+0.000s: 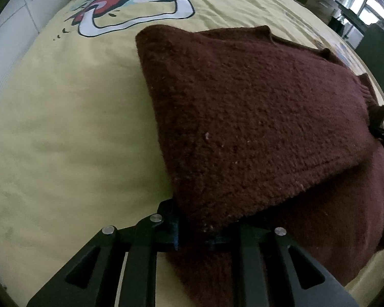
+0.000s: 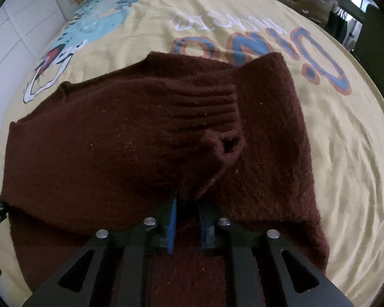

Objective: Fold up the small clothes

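Observation:
A maroon knit sweater (image 1: 256, 117) lies folded on a yellow printed bedsheet (image 1: 71, 128). Its top layer is doubled over the lower one. My left gripper (image 1: 197, 220) points steeply down at the near left corner of that top layer. The corner sits between its fingertips, held slightly off the layer beneath. My right gripper (image 2: 187, 204) has the other near corner of the sweater (image 2: 120, 138) between its blue pads (image 2: 172, 217), beside a ribbed cuff (image 2: 217, 112). Each gripper shows as a black shape at the edge of the other's view.
The sheet (image 2: 345, 153) carries a cartoon dinosaur print (image 1: 140, 2) and large lettering (image 2: 307, 58) beyond the sweater. White wall panels (image 1: 18, 25) run along the left side. Boxes and dark furniture (image 1: 366, 25) stand past the bed's far right edge.

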Tool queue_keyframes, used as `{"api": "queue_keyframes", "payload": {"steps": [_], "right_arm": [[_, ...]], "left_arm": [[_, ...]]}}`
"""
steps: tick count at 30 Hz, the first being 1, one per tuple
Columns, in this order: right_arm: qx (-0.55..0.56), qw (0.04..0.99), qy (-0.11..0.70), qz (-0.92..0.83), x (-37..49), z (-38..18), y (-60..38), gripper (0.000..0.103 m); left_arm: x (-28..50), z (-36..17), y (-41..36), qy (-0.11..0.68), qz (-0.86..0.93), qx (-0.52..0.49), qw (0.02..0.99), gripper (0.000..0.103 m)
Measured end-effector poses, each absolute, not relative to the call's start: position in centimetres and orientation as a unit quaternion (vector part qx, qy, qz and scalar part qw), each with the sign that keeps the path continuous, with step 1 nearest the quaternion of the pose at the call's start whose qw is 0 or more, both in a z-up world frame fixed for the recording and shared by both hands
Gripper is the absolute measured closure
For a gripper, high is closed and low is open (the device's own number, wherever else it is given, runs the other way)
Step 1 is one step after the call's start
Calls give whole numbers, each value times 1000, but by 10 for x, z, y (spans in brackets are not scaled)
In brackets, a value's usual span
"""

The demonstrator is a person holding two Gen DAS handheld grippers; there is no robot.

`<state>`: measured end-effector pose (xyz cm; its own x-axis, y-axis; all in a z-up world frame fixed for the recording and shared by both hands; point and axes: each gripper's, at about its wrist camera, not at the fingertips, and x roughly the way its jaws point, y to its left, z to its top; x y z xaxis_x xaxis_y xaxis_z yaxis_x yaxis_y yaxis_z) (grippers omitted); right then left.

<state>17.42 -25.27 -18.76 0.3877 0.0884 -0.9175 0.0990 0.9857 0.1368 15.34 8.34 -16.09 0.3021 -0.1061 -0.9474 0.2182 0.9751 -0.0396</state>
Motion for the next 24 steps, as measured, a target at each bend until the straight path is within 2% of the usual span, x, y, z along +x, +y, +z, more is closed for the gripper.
{"api": "queue_keyframes", "payload": {"steps": [1, 2, 3, 4, 6, 9, 11, 12, 18, 24], "right_arm": [[85, 829, 552, -7, 174, -186, -254, 73], [86, 829, 552, -9, 173, -185, -256, 54], [89, 828, 554, -7, 172, -183, -258, 43], [89, 828, 554, -6, 171, -182, -259, 26], [79, 832, 549, -9, 168, -176, -262, 24], [60, 838, 542, -12, 163, -165, -264, 15], [50, 847, 529, -6, 159, -153, -262, 4], [45, 851, 524, -3, 158, -148, -260, 0], [1, 872, 490, 22, 160, -119, -229, 0], [-36, 872, 487, 31, 170, -134, -190, 0]], "left_arm": [[153, -159, 83, 582, -91, 51, 807, 79], [151, -157, 82, 581, -81, 56, 808, 73], [149, -154, 82, 578, -65, 63, 811, 51], [145, -150, 85, 575, -53, 67, 813, 28], [138, -144, 90, 570, -45, 62, 818, 17], [127, -127, 95, 557, -38, 48, 828, 9], [121, -109, 93, 534, -39, 33, 844, 1], [120, -99, 89, 522, -43, 26, 852, 1], [135, -74, 43, 478, -54, 8, 876, 1], [157, -105, -13, 501, -72, 32, 862, 1]]}}
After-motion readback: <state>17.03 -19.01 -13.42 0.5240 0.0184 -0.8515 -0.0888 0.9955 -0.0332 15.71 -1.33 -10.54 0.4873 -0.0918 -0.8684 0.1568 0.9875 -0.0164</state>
